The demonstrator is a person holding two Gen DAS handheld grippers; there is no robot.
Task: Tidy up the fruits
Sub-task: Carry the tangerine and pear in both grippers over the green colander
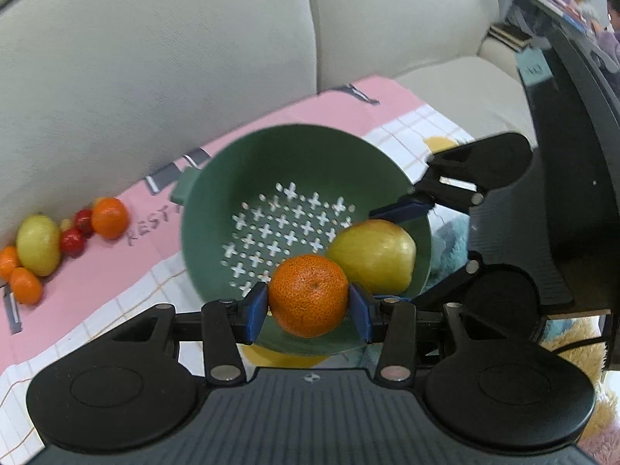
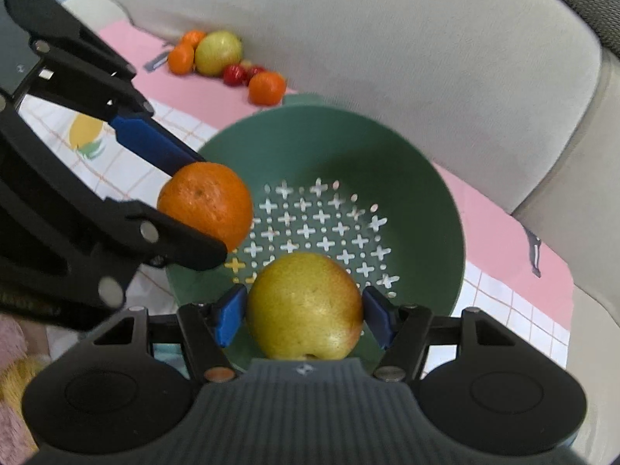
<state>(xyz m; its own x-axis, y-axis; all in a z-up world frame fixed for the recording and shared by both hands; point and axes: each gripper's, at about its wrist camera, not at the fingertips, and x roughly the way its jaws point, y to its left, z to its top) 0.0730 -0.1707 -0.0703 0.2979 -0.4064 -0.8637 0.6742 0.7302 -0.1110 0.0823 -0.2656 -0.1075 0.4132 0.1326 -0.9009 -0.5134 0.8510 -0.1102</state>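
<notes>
Holding an orange (image 1: 308, 295) between its two blue pads, the left gripper (image 1: 308, 302) hangs over the near edge of the green bowl (image 1: 240, 162). The pads press on both sides of the orange.

The right gripper (image 2: 305, 310) is pinching a yellow apple (image 2: 305, 306) with a bit of red on it. It also hangs over the green bowl, by its rim. The two grippers are close together, and the orange and the apple are just beside each other.

The bowl has little cross-shaped holes in its bottom. No fruit lies on the bottom.

The bowl sits on a pink and white checked cloth (image 2: 503, 240) spread on a pale sofa (image 1: 155, 58).

More fruit sits in a small pile (image 2: 224, 62) on the pink part of the cloth, against the sofa back, well apart from the bowl: some oranges, a yellow apple and small red fruits.
</notes>
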